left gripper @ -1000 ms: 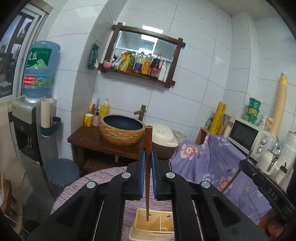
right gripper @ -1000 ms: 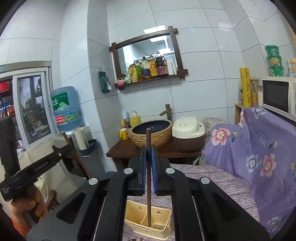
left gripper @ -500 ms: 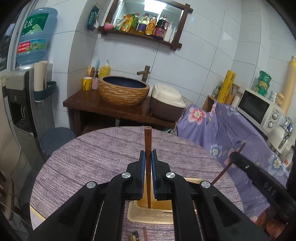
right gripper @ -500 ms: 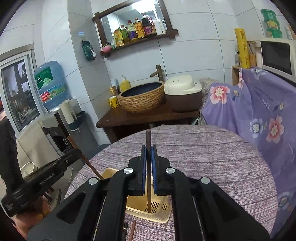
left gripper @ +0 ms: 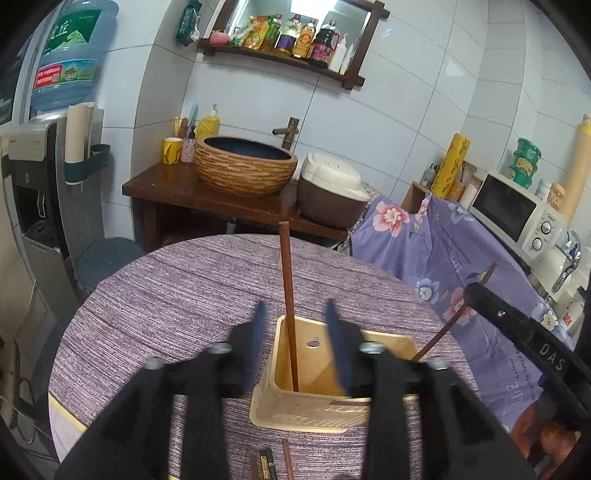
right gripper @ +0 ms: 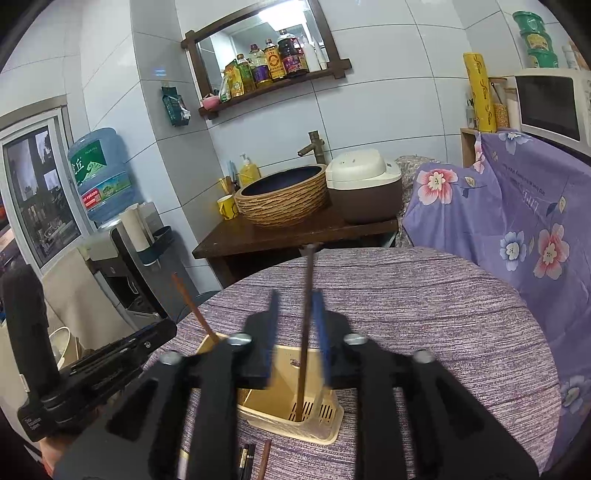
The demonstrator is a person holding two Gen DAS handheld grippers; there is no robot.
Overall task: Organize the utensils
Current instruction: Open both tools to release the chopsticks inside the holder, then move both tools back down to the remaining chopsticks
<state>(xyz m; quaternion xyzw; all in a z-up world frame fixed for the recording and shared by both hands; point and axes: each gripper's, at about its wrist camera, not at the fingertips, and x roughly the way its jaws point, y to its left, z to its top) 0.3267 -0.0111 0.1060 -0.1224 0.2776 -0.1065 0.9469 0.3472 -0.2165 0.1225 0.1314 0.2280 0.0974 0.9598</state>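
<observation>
Both chopsticks (left gripper: 287, 295) (right gripper: 306, 328) stand in the holder (left gripper: 301, 410); left gripper (left gripper: 295, 336) and right gripper (right gripper: 295, 338) fingers just opened, clear of them. More utensils (right gripper: 255, 459) wait at the surface's near edge.

chopsticks: two dark brown wooden sticks, one (left gripper: 287, 295) near upright, one (right gripper: 306, 325) leaning, both standing in the holder
holder (left gripper: 295, 410): beige plastic box, upright on the purple surface

Bright even indoor light, ceiling-light glare in mirror (left gripper: 295, 14), fisheye-bent edges, motion-blurred tool fingers (left gripper: 258, 325)
</observation>
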